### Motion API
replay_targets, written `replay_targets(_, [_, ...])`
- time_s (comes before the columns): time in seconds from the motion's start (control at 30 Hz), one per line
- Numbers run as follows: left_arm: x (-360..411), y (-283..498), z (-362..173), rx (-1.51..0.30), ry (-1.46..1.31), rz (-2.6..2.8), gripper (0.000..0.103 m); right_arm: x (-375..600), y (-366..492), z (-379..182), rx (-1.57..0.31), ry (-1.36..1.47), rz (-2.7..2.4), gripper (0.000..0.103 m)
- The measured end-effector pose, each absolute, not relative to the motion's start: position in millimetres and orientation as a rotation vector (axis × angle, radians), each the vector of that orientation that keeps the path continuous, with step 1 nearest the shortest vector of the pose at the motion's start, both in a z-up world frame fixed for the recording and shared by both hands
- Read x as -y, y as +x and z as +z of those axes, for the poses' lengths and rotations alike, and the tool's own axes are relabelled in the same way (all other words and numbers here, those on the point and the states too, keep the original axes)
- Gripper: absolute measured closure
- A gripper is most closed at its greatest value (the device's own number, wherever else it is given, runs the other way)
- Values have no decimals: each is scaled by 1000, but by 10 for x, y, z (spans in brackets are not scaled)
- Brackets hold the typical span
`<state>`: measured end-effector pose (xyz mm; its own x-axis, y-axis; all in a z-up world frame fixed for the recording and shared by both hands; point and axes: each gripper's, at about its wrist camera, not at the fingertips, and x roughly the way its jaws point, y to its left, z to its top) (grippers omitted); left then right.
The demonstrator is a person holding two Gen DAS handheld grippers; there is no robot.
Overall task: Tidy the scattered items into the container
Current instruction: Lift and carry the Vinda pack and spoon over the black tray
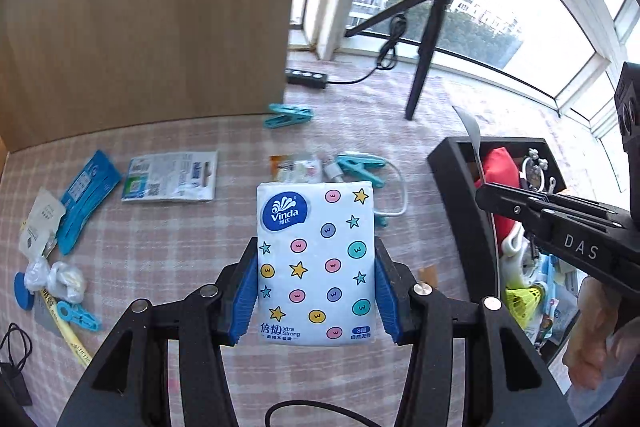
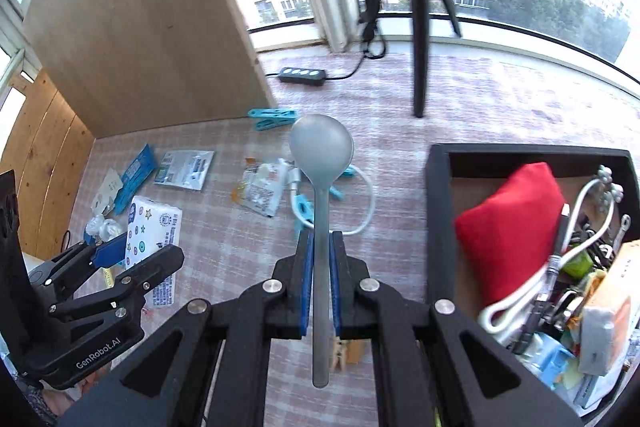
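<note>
The left gripper (image 1: 316, 291) is clamped on a white Vinda tissue pack printed with stars and coloured dots (image 1: 315, 263), which stands upright between its blue pads, lifted above the pink checked cloth (image 1: 180, 247). The right gripper (image 2: 320, 279) is closed tight on the handle of a grey metal spoon (image 2: 321, 163), its bowl pointing away beyond the fingertips, just left of the black rectangular container (image 2: 438, 211), already crowded with a red cushion (image 2: 512, 227) and cables
</note>
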<state>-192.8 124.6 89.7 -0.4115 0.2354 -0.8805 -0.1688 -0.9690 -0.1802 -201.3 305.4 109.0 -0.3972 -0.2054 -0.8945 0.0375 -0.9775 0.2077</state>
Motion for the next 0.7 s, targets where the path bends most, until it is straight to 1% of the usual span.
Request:
replay_targets(0.37, [-2593, -1900, 1099, -28, -1433, 2268, 54, -4646, -1785, 1236, 377, 1745, -2743, 95])
replay_targets(0.5, [-3023, -1801, 1168, -93, -1393, 2219, 54, -4977, -1712, 1299, 432, 1762, -2783, 95])
replay_targets(0.63, [-3340, -1719, 1244, -90, -1349, 2166, 53, -5116, -1664, 1323, 511, 1752, -2767, 95])
replay_targets(0.67, [-3398, -1698, 1271, -72, -1333, 2152, 52, -5134, -1657, 1329, 528, 1743, -2767, 92])
replay_targets(0.7, [-3453, -1679, 1291, -65, -1324, 2140, 46, -5156, -1647, 1334, 547, 1744, -2775, 87])
